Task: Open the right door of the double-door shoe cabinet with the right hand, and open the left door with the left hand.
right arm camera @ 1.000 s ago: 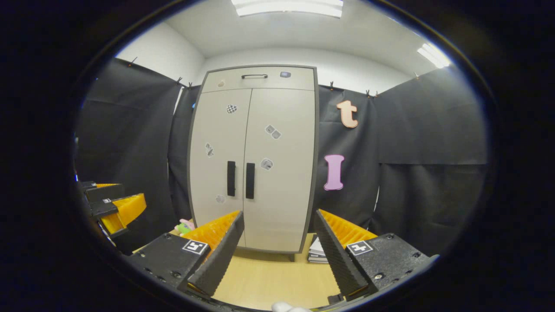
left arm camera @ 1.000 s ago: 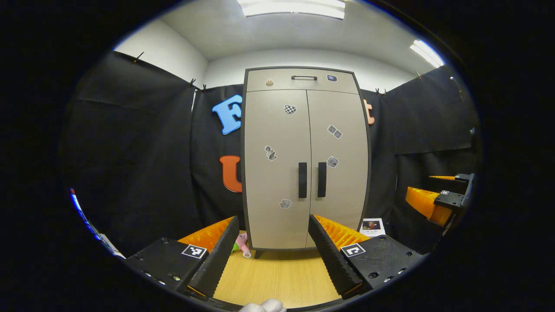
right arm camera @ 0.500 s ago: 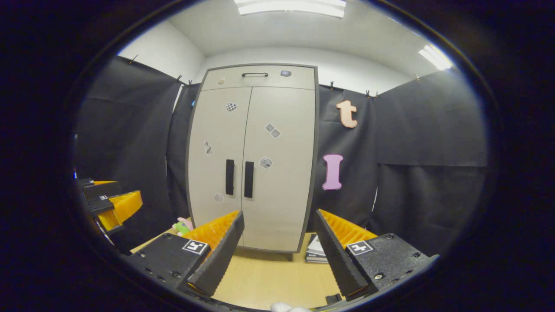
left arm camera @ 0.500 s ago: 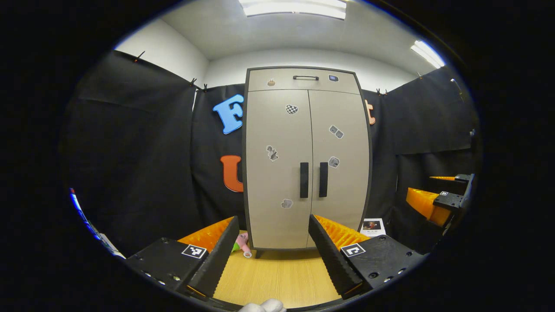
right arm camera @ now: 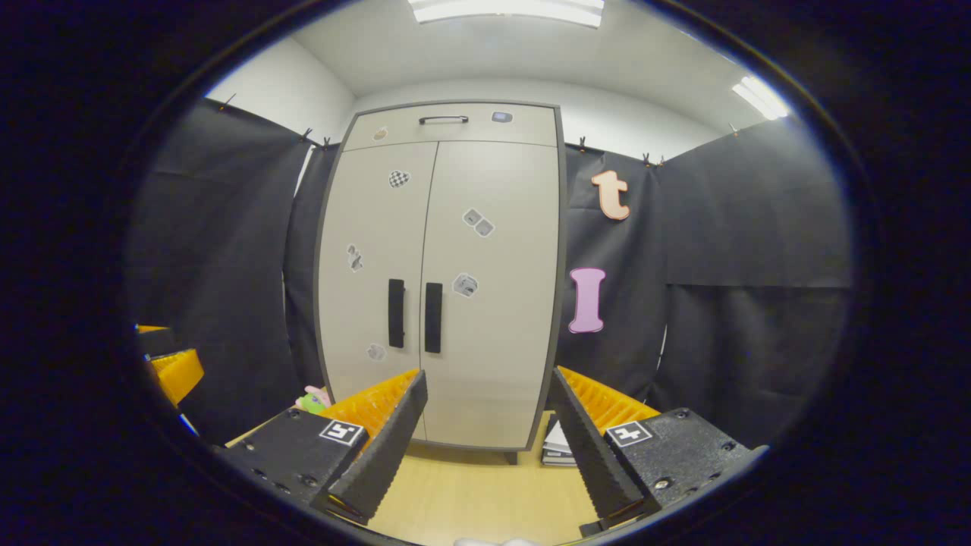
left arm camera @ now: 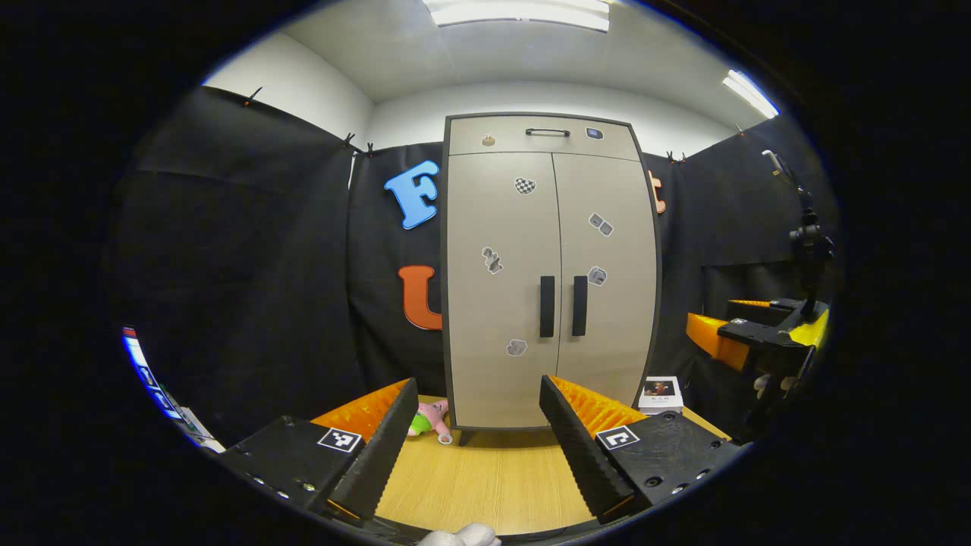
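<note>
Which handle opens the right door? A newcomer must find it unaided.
Find the tall beige shoe cabinet against the black cloth. Two dark vertical bar handles sit side by side at the seam between its closed doors. Take the right door handle, beside a small sticker; the left door handle and the horizontal top drawer handle are not it.

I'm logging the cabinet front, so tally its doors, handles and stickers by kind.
Doors: 2, left and right
Handles: 3, two door handles and one top handle
Stickers: 7, for example
Total: 12
</note>
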### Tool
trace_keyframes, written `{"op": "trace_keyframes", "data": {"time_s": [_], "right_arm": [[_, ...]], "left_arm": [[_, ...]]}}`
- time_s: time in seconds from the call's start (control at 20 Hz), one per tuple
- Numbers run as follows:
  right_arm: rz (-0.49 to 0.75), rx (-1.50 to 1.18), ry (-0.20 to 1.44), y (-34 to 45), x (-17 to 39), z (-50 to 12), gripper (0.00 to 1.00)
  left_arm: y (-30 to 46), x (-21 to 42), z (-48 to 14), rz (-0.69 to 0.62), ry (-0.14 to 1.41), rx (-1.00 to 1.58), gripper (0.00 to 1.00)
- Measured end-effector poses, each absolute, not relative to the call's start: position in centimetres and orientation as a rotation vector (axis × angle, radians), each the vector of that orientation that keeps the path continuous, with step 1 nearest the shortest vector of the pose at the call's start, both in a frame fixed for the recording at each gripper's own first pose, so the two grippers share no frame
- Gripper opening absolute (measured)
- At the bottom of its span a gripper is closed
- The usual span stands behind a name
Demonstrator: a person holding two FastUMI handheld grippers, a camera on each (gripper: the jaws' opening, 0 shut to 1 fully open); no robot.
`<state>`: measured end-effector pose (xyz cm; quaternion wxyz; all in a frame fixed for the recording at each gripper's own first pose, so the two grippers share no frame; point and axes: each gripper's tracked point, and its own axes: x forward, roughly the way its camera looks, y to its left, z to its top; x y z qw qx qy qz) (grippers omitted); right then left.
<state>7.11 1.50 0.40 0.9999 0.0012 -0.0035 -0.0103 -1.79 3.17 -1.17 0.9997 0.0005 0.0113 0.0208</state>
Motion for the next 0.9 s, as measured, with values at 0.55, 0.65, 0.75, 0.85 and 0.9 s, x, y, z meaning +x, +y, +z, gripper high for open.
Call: {"op": "trace_keyframes", "data": {"time_s": [0.55, 0.65, 0.75, 0.85, 0.9], "right_arm": [[0.019, -0.004, -0.002, 7.9, 22.8, 1.4, 1.0], [0.009, -0.006, 0.003, 8.7, 25.6, 1.4, 1.0], [-0.009, -0.024, 0.016, 8.9, 28.4, 0.9, 0.94], [0.003, -0.008, 0.059, 9.4, 30.3, -0.1, 0.94], [0.001, 0.002, 0.072, 9.6, 31.0, -0.4, 0.94]], "left_arm": [[5.1, -4.3, -1.5, 0.126, 0.051, 0.023, 0.96], [5.2, -4.5, -1.6, 0.138, 0.058, 0.02, 0.96], [5.5, -4.4, -1.4, 0.155, 0.062, 0.02, 0.96], [5.6, -4.5, -1.1, 0.167, 0.06, 0.017, 0.96], [5.6, -4.5, -1.1, 0.174, 0.057, 0.015, 0.96]]}}
